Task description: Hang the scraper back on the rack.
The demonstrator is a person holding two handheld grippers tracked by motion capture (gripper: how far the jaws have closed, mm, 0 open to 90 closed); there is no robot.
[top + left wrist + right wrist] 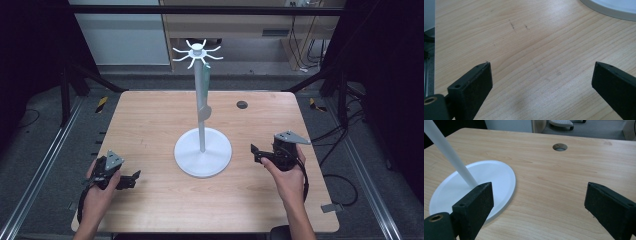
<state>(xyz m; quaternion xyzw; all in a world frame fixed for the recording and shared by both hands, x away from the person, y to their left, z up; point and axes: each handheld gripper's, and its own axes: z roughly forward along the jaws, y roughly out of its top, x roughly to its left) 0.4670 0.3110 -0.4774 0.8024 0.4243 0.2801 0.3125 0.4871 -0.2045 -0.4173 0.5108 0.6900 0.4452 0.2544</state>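
Observation:
A white stand (202, 125) rises from a round base (186, 159) at the middle of the wooden table (145, 120), with a ring of hooks (197, 52) at its top. A pale, spoon-like utensil (204, 95) hangs from one hook along the pole. My left gripper (131, 179) rests low near the front left, left of the base, open and empty; in the left gripper view its jaws (542, 72) stand wide over bare wood. My right gripper (256, 152) sits just right of the base, open and empty (539, 195), with the base (489, 177) and pole (449, 155) beyond its left jaw.
A round cable hole (242, 104) lies at the far right of the table (560, 147). Dark frame posts and rails flank the table on both sides. Cables lie on the floor at the right.

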